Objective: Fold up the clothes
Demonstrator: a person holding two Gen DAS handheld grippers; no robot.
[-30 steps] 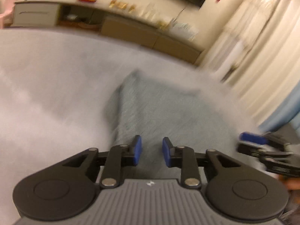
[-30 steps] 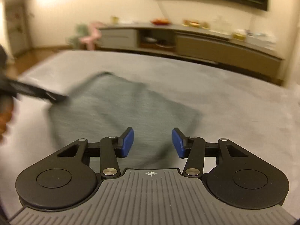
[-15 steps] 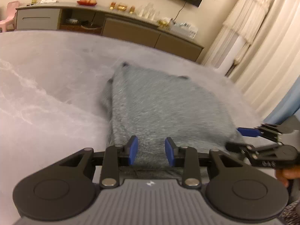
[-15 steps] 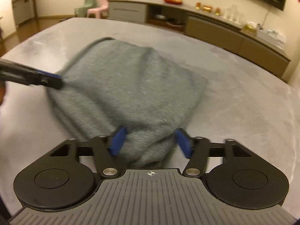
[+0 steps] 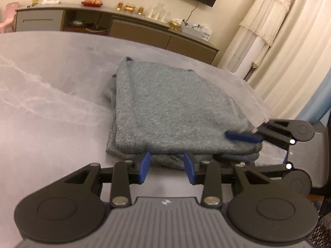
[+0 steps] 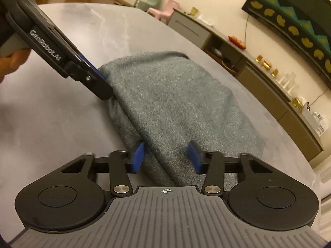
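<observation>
A grey knit garment (image 5: pixel 175 111) lies folded in layers on the grey marble table (image 5: pixel 51 103). My left gripper (image 5: pixel 167 166) sits at the garment's near edge with its jaws opening; the edge lies just at the blue tips, which do not press on it. In the right wrist view the left gripper (image 6: pixel 103 80) touches the garment's (image 6: pixel 175 103) left corner. My right gripper (image 6: pixel 165 158) is rolled sideways and its jaws are closing, with the folded layers between the pads. From the left wrist view, the right gripper (image 5: pixel 238 146) straddles the near right corner, one blue finger above the cloth.
A long sideboard (image 5: pixel 124 26) with bowls, ornaments and glasses runs along the far wall. White curtains (image 5: pixel 289 62) hang at the right. A dark mesh chair (image 5: pixel 316 144) stands by the table's right edge. A hand (image 6: pixel 12 60) holds the left gripper. Pink and green small chairs (image 6: pixel 163 8) stand beyond the table.
The left jaws have spread wider and backed to the garment's near edge. The right gripper has rolled and moved in over the near right corner. The garment now lies flat and still.
</observation>
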